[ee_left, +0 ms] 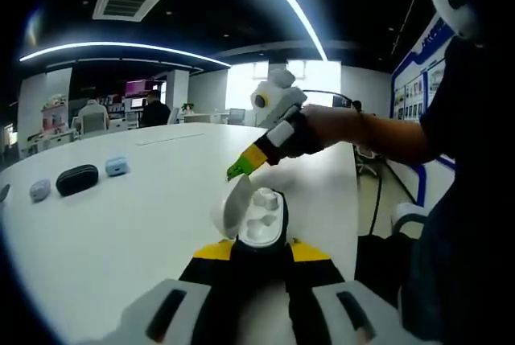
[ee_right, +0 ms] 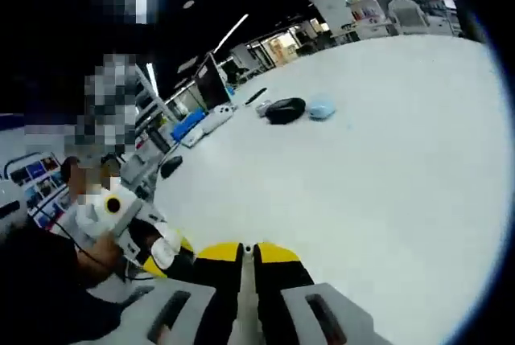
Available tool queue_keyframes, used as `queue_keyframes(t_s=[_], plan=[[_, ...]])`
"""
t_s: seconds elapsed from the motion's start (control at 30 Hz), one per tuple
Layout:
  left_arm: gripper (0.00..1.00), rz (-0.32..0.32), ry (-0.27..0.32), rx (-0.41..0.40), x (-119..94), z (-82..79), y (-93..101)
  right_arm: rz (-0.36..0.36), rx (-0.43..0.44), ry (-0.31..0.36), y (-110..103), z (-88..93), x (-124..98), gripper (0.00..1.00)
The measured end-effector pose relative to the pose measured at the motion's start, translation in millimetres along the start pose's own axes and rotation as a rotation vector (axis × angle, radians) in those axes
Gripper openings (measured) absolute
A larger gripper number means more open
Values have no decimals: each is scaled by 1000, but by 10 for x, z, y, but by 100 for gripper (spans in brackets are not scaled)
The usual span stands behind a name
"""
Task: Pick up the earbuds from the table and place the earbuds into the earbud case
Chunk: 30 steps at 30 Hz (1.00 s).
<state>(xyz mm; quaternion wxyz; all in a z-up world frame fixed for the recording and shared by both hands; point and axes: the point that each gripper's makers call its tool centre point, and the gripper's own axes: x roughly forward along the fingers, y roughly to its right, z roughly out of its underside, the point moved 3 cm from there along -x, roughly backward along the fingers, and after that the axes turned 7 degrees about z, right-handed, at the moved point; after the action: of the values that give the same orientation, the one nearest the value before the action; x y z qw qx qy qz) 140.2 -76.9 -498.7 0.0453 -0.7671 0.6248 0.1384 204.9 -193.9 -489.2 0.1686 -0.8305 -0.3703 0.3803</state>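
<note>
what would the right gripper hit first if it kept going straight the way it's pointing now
Probably nothing soon: ahead of the right gripper, whose jaws look shut, lies bare white table. The black case and blue case sit far off, slightly aside.

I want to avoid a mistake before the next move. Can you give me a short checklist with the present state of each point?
1. Earbud case held firmly in the left tongs: ok, the jaws are shut on its body.
2. Lid open: ok, it is swung to the side and the wells face up.
3. Wells free: ok, both look empty.
4. Right tongs near the case: ok, the tip hangs just above the lid.
5. Earbud in the right tongs: cannot tell; the jaws look shut, but what is between them is too small to see.
6. Way over the table free: ok, the black pouch and the blue case lie far off.
</note>
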Motion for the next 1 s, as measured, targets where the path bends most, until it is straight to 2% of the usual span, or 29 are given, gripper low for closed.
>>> queue_keyframes(t_s=[0.13,0.27,0.33,0.4,0.47,0.8,1.0], plan=[[25,1,1,-3,-1,0,-1,8,15,-7,57,-6,42,15],[25,1,2,-4,-1,2,-3,5,4,-2,52,-26,31,16],[25,1,2,-5,-1,3,-3,13,-73,-7,38,-28,20,18],[25,1,2,-4,-1,4,-3,45,-217,-40,20,-1,7,19],[25,1,2,-4,0,6,-4,83,-286,-76,7,8,4,19],[25,-1,1,4,1,13,1,133,-443,-155,-73,-55,117,19],[25,1,1,5,-1,16,3,155,-513,-211,-77,-5,179,15]])
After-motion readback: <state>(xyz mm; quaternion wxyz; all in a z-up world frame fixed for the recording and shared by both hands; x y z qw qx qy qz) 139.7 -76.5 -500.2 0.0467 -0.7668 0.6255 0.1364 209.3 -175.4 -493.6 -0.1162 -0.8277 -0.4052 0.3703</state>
